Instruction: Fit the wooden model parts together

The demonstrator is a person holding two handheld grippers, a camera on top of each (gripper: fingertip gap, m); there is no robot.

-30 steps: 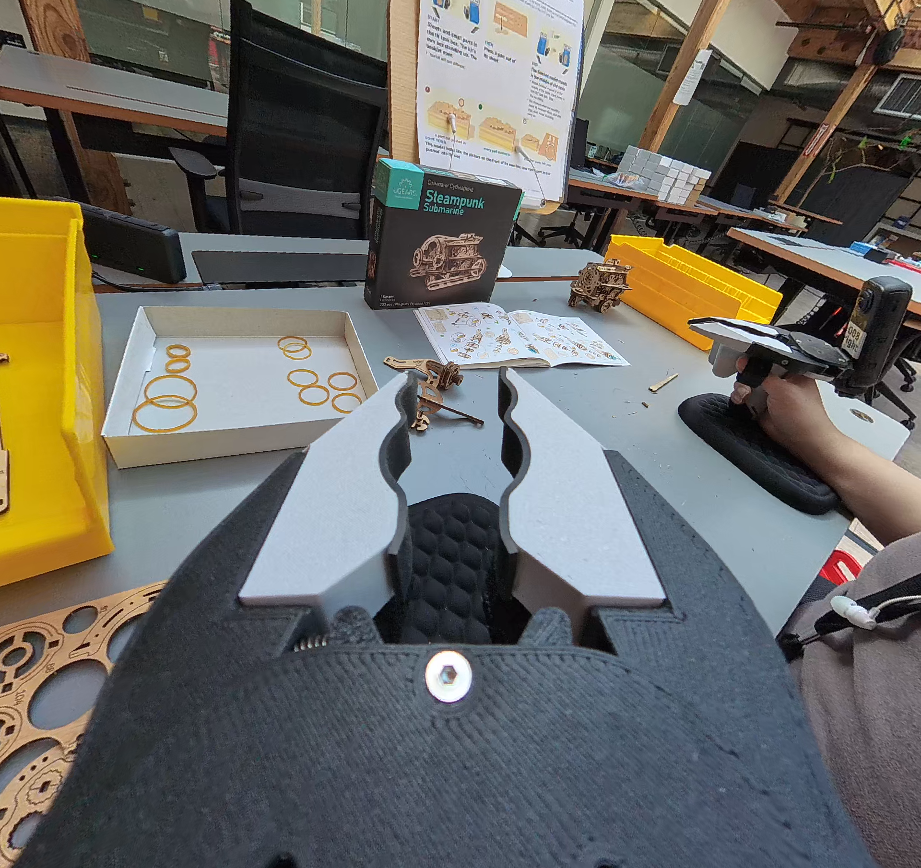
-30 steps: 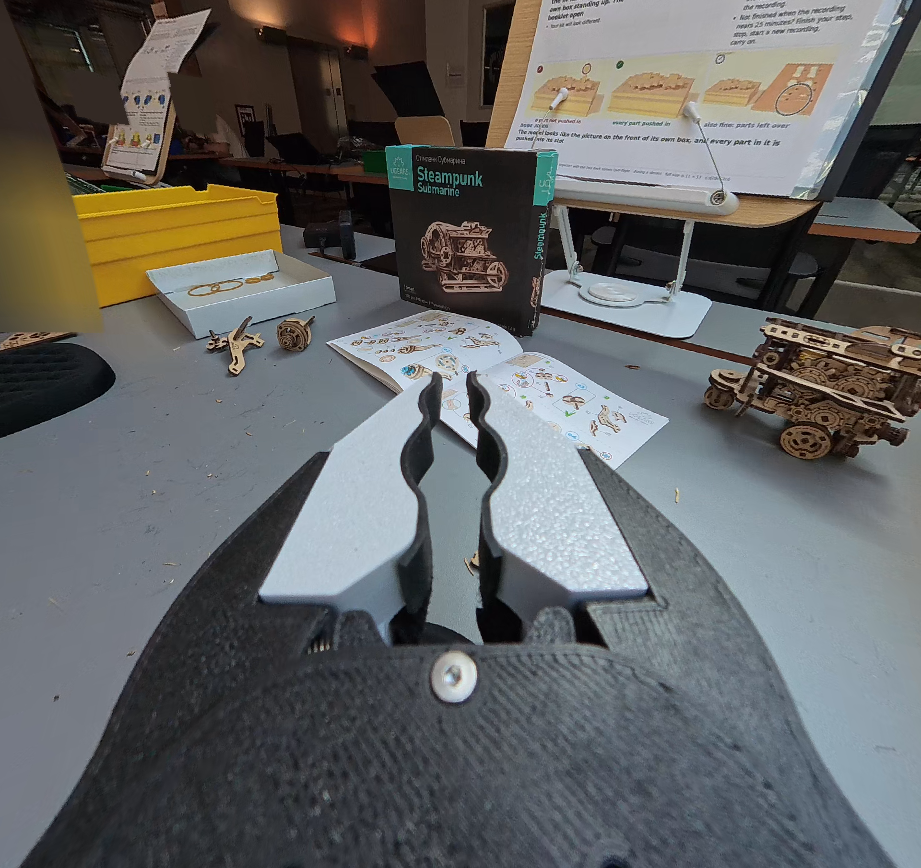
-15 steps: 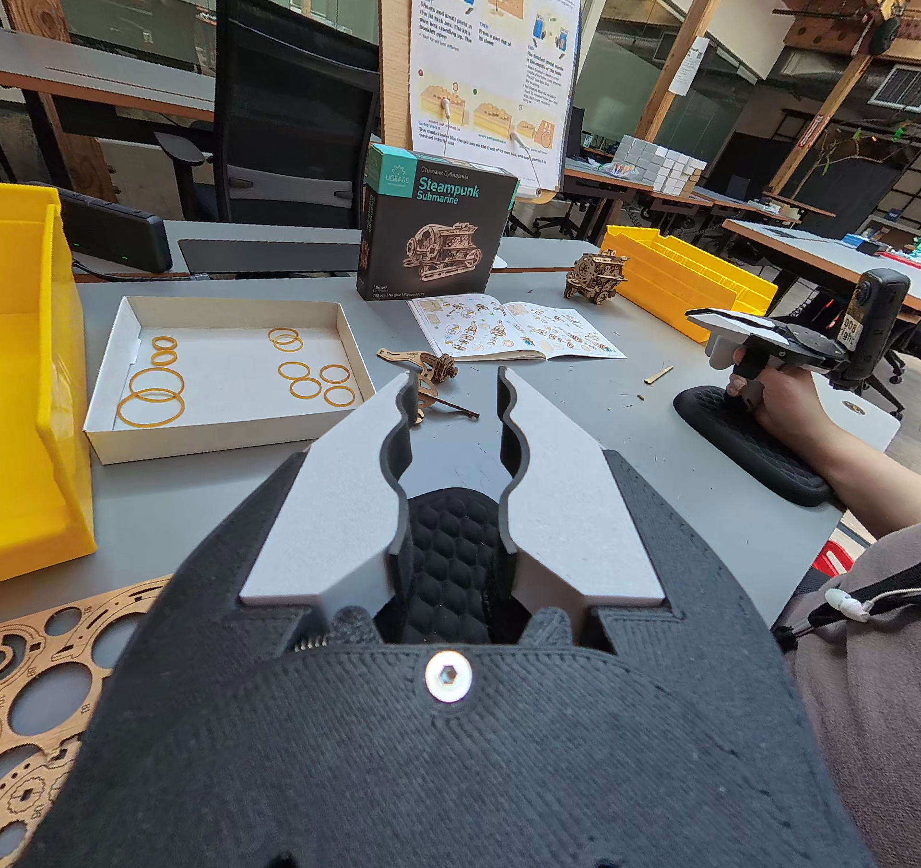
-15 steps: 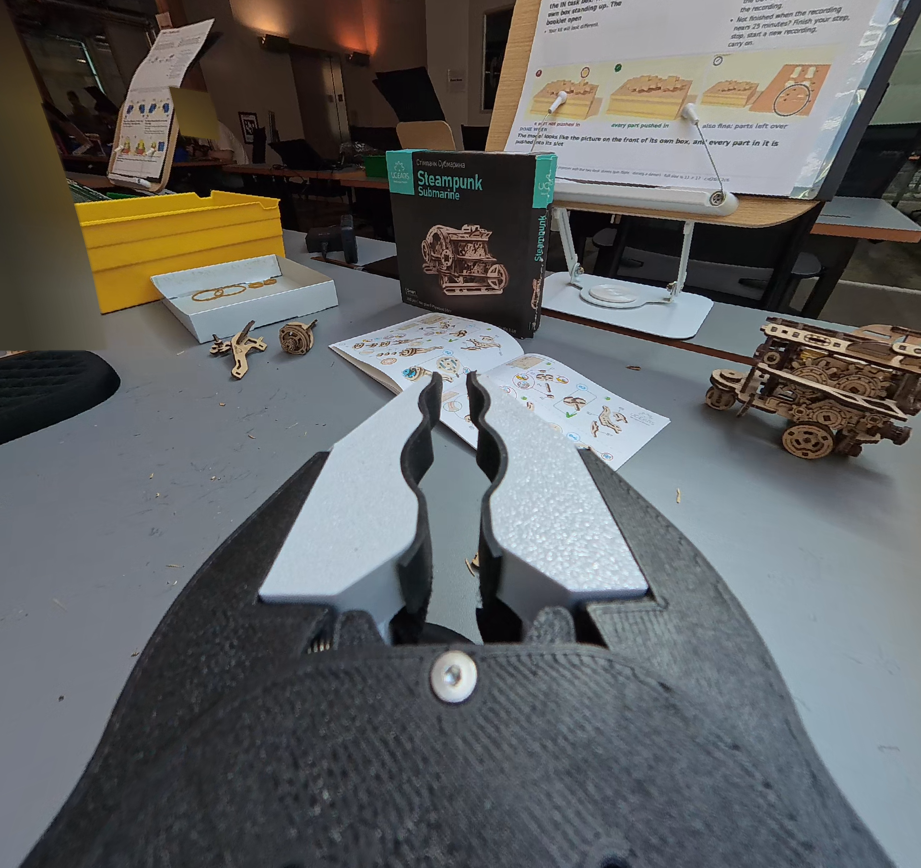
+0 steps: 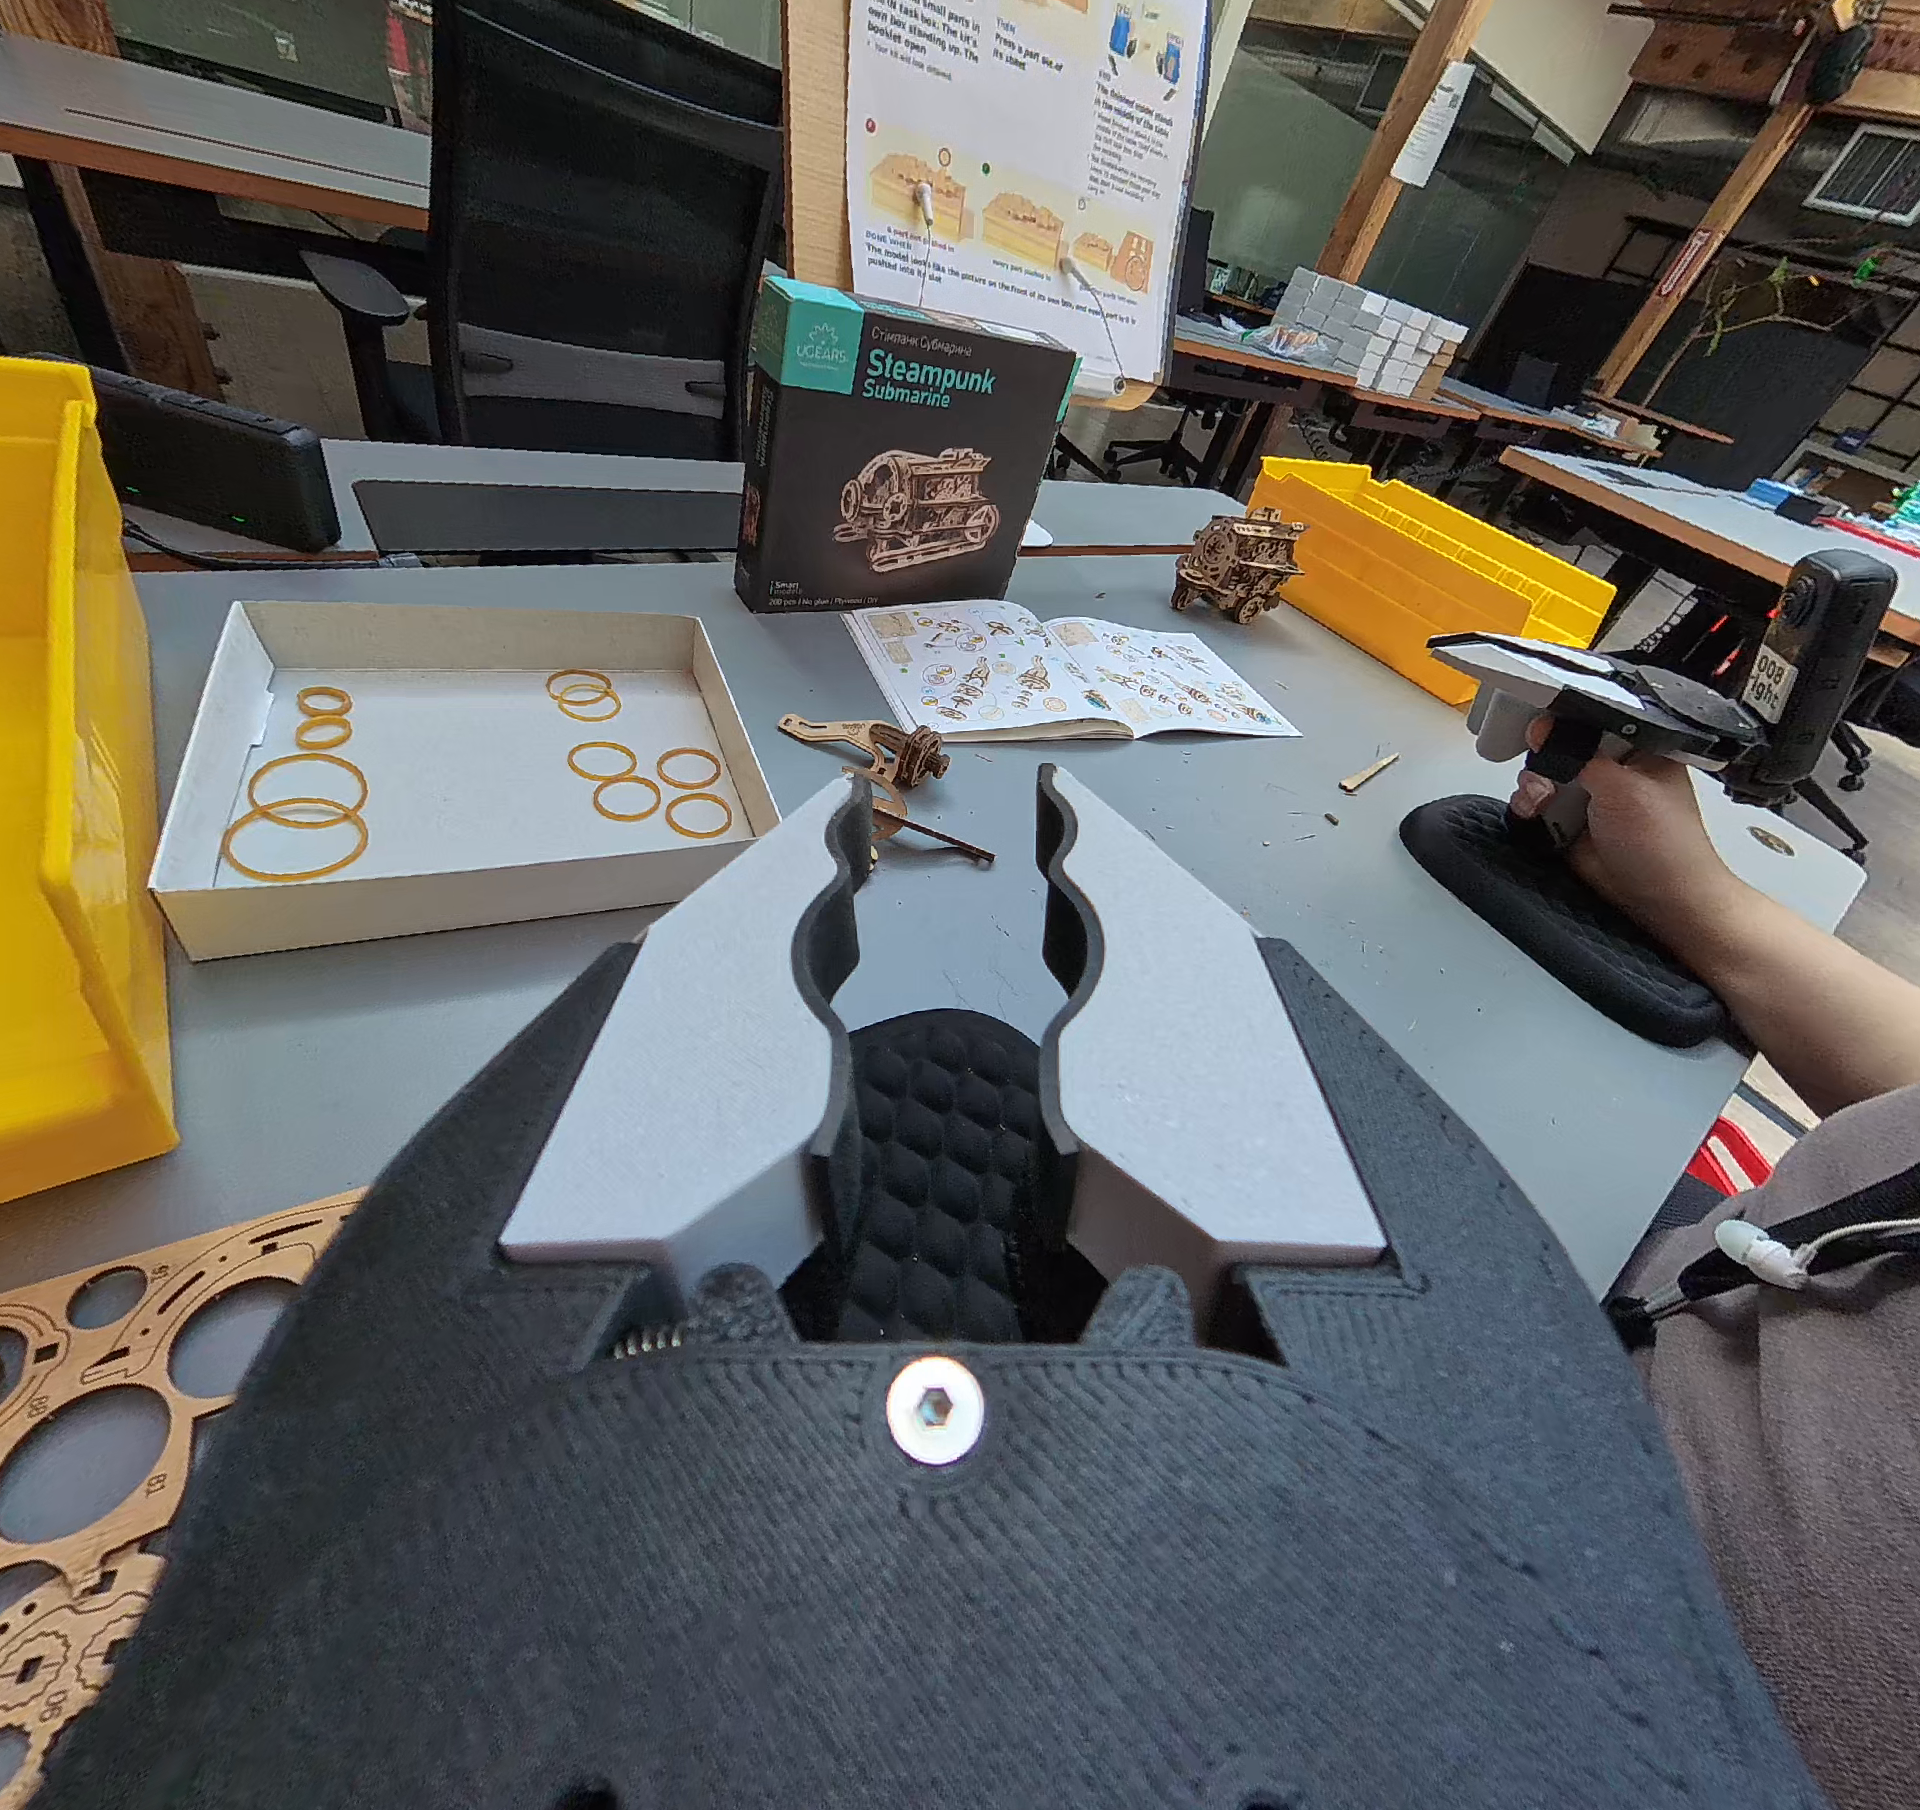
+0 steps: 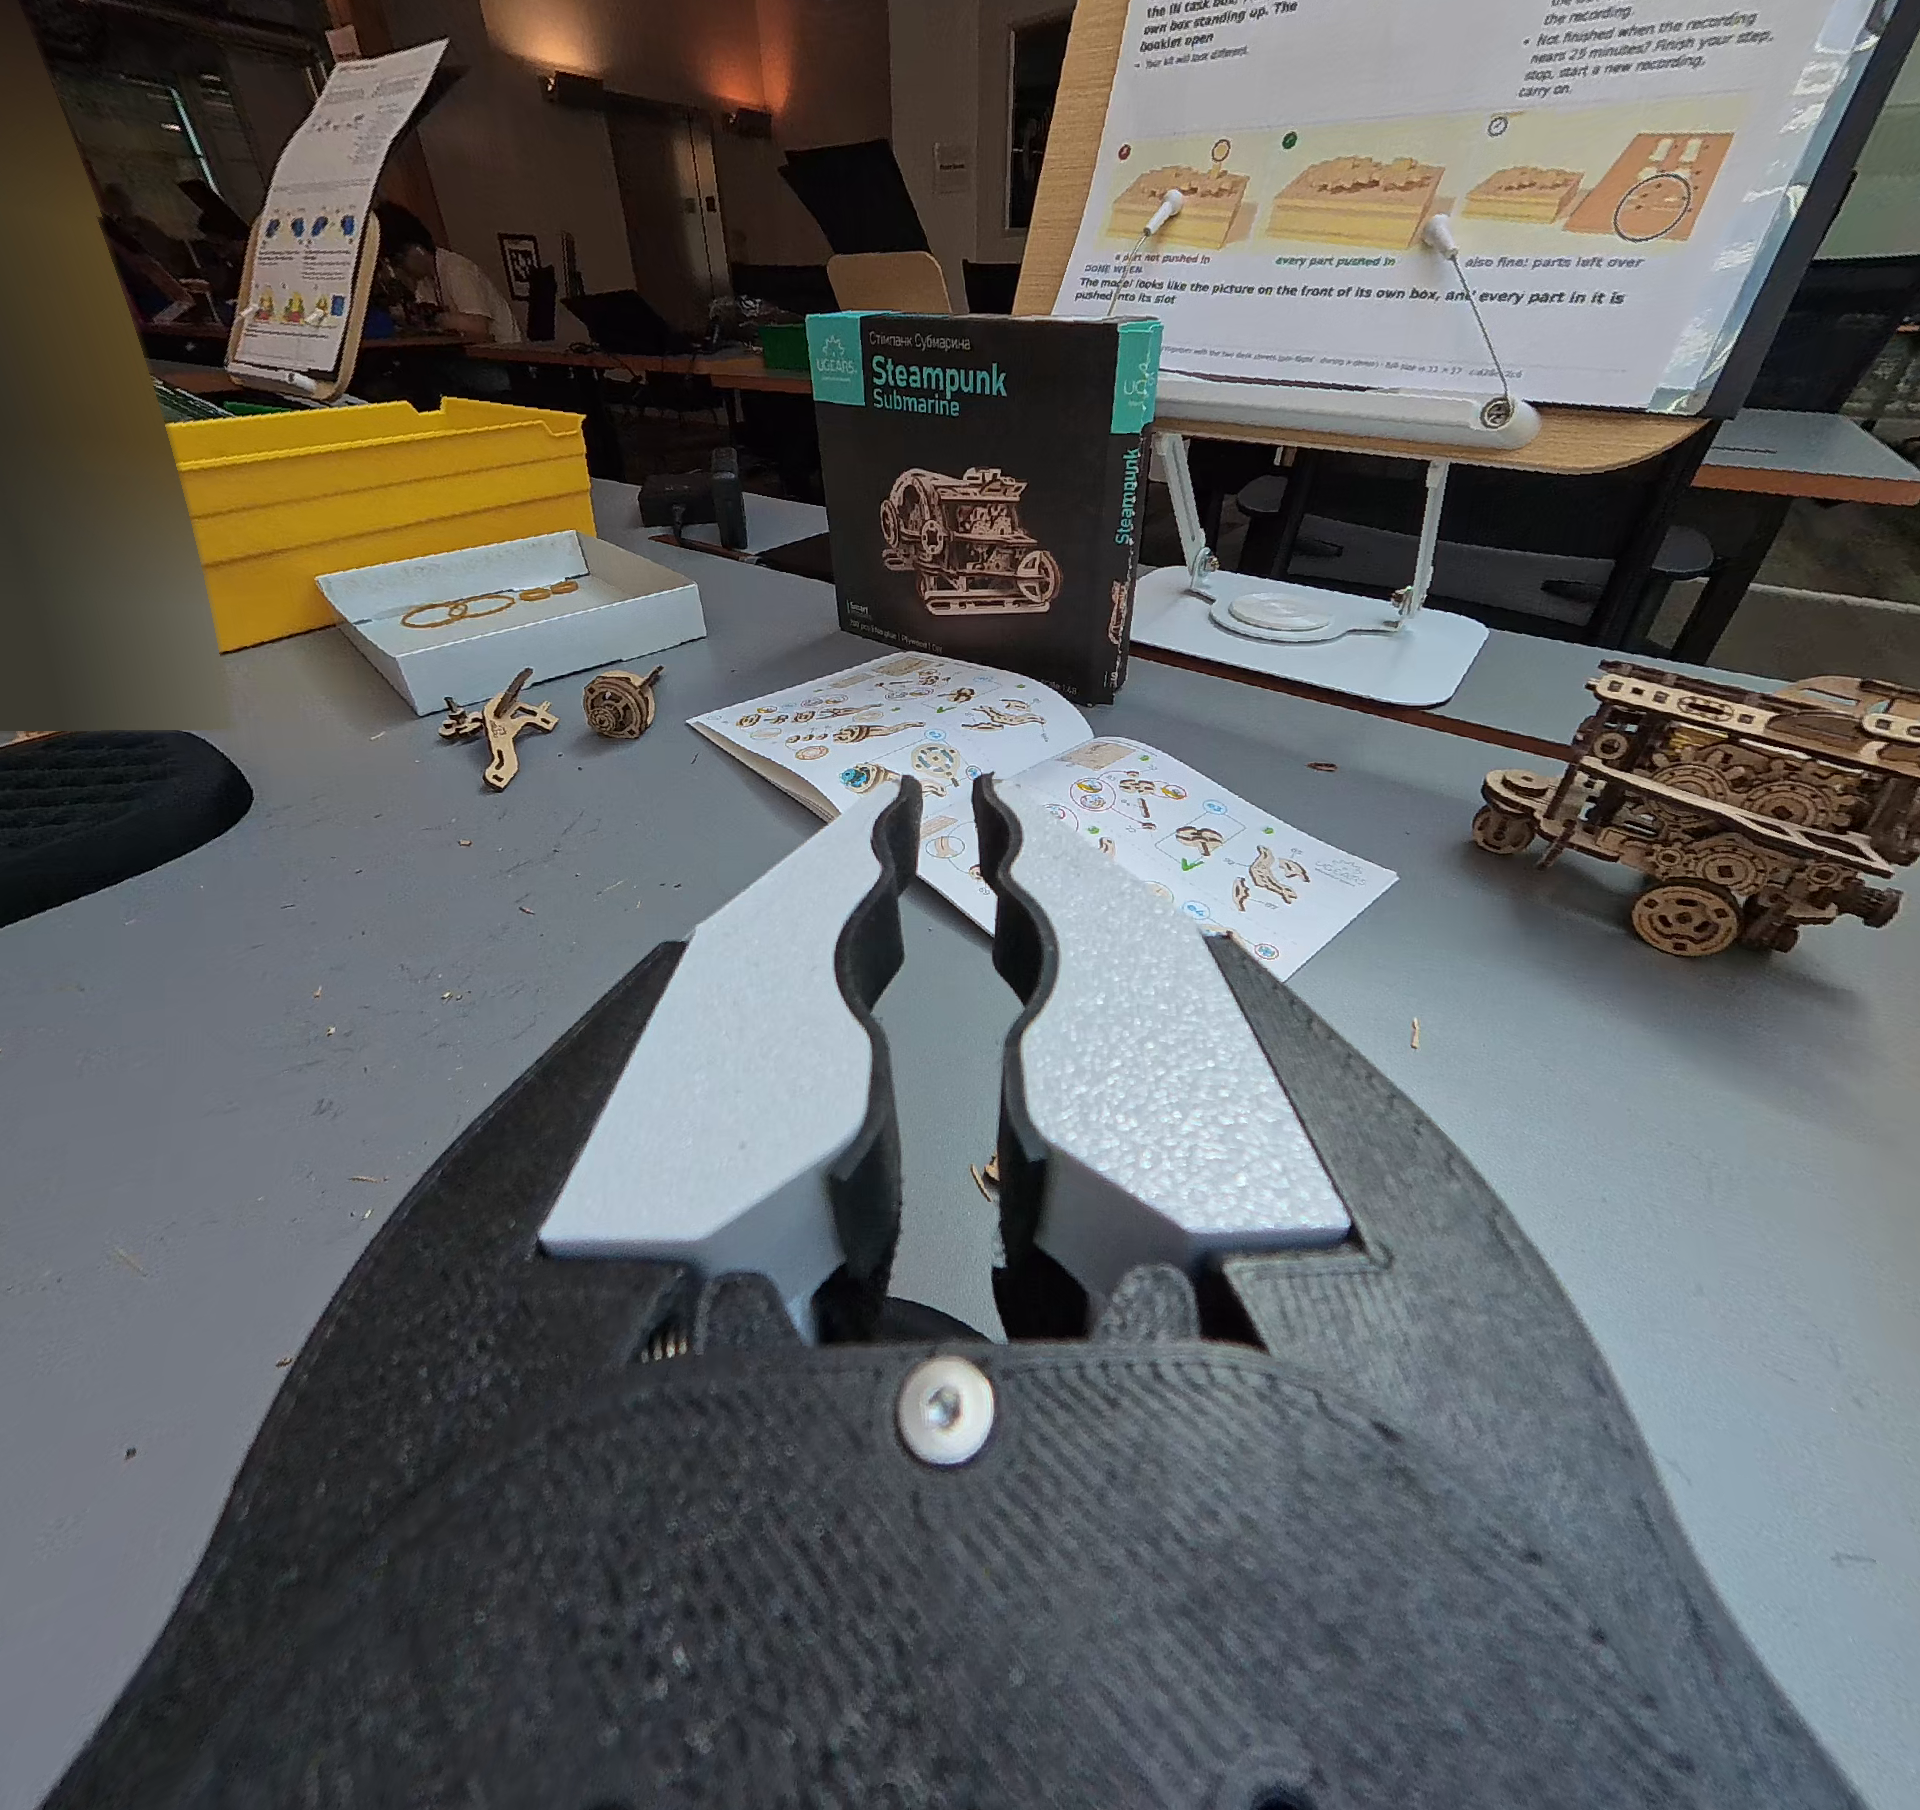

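Left gripper: jaws wide, empty, hovering above the table.
Right gripper: jaws narrow, empty.
Wooden parts: 2 loose pieces, just ahead of left fingertips, likely set out for joining.
Tray: ahead-left, keeps 11 rubber bands together.
Booklet: 1, open for reference.

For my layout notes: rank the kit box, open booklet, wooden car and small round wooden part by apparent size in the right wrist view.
1. Open booklet and kit box: too alike to rank.
2. Wooden car, nearer the camera, so unsure.
3. Small round wooden part, clearly smallest.
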